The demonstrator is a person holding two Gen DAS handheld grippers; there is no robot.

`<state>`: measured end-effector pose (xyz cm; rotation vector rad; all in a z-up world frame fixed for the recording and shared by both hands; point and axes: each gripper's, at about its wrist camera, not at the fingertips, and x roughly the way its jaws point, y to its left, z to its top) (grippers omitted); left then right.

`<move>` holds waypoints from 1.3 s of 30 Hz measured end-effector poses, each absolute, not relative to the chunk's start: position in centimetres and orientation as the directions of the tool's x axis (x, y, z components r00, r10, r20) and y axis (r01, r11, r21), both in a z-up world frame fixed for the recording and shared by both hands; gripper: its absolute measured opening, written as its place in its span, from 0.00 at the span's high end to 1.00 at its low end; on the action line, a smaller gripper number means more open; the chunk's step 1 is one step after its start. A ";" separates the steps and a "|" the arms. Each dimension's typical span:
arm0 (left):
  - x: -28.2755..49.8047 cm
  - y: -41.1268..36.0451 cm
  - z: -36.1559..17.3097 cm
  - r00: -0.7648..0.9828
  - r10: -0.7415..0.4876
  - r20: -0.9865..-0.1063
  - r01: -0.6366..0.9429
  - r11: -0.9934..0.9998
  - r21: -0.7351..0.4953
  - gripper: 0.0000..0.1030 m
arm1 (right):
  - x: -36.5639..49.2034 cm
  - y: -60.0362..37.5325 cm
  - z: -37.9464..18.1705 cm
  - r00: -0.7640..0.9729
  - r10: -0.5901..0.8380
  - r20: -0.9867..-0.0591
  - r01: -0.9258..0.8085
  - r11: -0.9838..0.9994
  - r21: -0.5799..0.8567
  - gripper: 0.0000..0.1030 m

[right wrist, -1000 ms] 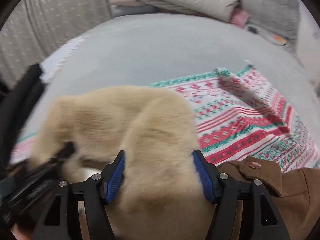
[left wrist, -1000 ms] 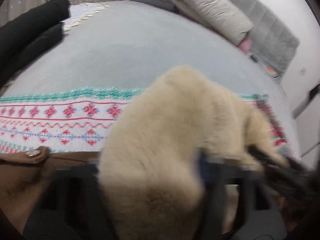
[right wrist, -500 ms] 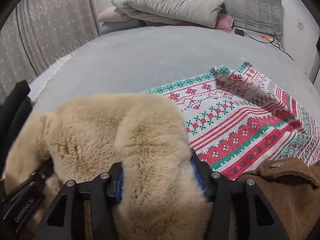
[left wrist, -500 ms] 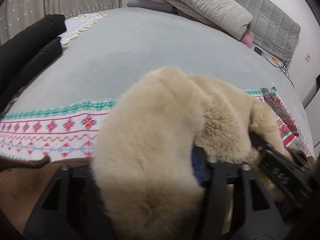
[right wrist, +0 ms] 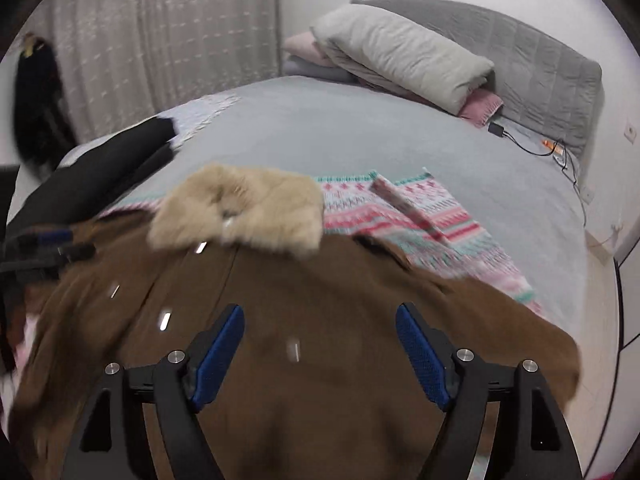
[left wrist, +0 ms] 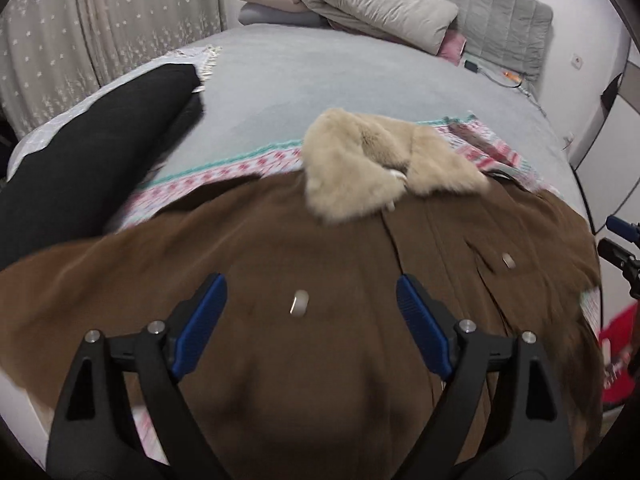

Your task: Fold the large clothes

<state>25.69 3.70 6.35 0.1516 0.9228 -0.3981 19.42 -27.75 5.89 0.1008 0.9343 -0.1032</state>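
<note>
A brown coat [left wrist: 320, 340] with a beige fur collar [left wrist: 380, 172] lies spread front-up on the bed, over a patterned knit blanket [left wrist: 224, 176]. It also shows in the right wrist view [right wrist: 320, 320], with its collar [right wrist: 248, 208] at the far end. My left gripper [left wrist: 311, 300] is open and empty above the coat's chest. My right gripper [right wrist: 320, 332] is open and empty above the coat too. The right gripper's tip shows at the right edge of the left wrist view [left wrist: 622, 248].
A black garment [left wrist: 92, 144] lies on the bed's left side. A folded duvet and pillows [left wrist: 368, 4] lie at the grey headboard [right wrist: 552, 76]. A charger and cable [right wrist: 532, 140] lie at the far right of the grey bedspread [right wrist: 360, 132].
Both grippers let go of the fur collar and drew back toward me. The collar now lies flat on the coat, and both jaws stand wide open.
</note>
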 end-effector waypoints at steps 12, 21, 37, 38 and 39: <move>10.2 17.3 7.3 0.505 -0.281 -0.816 0.373 0.924 -0.088 0.06 | -1.7 -27.0 8.1 0.550 0.017 -0.835 0.074 0.995 0.069 0.20; 3.5 26.4 -0.2 0.387 -0.279 -0.879 0.282 0.943 -0.176 0.06 | -11.7 -26.6 1.8 0.450 0.041 -0.892 0.110 0.989 0.101 0.20; 0.1 23.6 -3.3 0.154 -0.535 -0.831 0.292 0.828 -0.479 0.79 | -16.0 -29.9 -4.4 0.376 0.391 -0.840 0.265 0.824 0.502 0.86; -0.2 23.5 -2.4 0.165 -0.543 -0.823 0.300 0.823 -0.483 0.82 | -16.0 -29.6 -3.7 0.383 0.401 -0.832 0.253 0.821 0.512 0.91; -0.3 23.5 -1.2 0.184 -0.561 -0.807 0.306 0.813 -0.496 0.84 | -16.0 -29.4 -3.0 0.393 0.402 -0.827 0.244 0.822 0.515 0.92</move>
